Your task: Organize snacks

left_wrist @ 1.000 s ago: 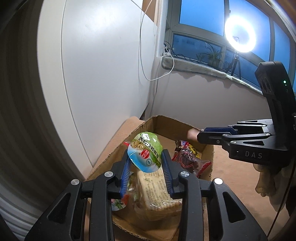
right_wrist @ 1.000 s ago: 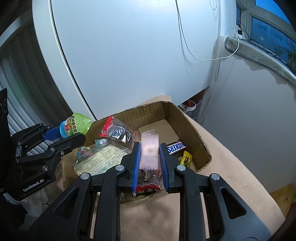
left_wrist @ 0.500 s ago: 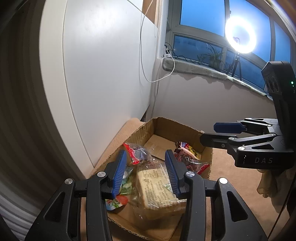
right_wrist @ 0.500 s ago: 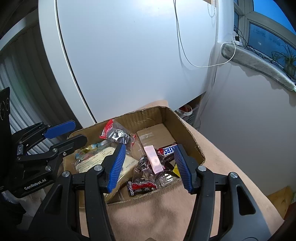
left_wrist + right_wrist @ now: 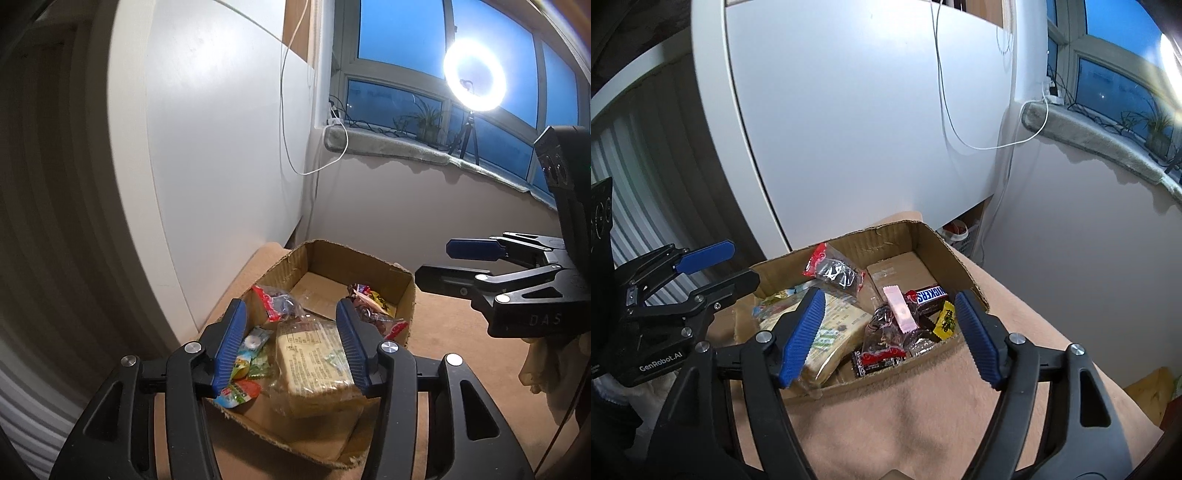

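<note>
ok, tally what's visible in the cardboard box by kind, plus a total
Bread-type pack: 1
Chocolate bar, Snickers: 1
Clear bags with red trim: 2
Pink wrapped piece: 1
Yellow wrapped candy: 1
Colourful green-and-red packs at the left end: cluster, counted as 1; individual count unclear
Total: 7 visible at minimum, all inside the cardboard box

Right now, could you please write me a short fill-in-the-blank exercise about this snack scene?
1. The snacks lie inside a ___ box.
2. The brown bar beside the pink packet reads ___.
3. Both the left gripper and right gripper hold ___.

Missing words: cardboard; Snickers; nothing
</note>
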Action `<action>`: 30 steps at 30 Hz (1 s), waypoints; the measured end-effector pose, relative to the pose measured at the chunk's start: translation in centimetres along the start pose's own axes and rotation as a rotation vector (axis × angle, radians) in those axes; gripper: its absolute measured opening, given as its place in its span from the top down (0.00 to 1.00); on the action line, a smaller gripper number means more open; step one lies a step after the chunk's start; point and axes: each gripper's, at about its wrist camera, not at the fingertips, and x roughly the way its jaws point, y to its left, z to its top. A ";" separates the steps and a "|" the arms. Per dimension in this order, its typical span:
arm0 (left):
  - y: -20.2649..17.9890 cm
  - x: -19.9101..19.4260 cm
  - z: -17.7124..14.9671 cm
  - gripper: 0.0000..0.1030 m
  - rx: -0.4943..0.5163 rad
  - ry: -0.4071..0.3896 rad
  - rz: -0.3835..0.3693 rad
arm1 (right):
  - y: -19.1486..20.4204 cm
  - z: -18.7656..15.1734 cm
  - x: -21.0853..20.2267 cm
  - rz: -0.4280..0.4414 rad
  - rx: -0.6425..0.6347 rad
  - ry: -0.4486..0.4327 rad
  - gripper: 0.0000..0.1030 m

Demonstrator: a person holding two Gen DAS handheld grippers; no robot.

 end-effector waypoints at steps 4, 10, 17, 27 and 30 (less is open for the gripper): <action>-0.4 -1.4 -0.3 0.44 0.007 -0.022 0.010 | 0.5 -0.7 -1.6 -0.018 0.003 -0.028 0.26; -1.2 -3.8 -0.7 0.33 0.008 -0.065 0.034 | 1.1 -2.5 -4.0 -0.061 0.014 -0.060 0.26; -2.3 -6.5 -1.5 0.25 0.015 -0.108 0.059 | 1.3 -4.8 -6.9 -0.092 0.046 -0.110 0.12; -2.7 -7.6 -2.7 0.23 0.000 -0.092 0.061 | 0.8 -6.9 -9.7 -0.160 0.099 -0.146 0.12; -2.6 -7.9 -2.7 0.23 -0.004 -0.092 0.060 | 0.8 -7.1 -10.1 -0.172 0.097 -0.149 0.12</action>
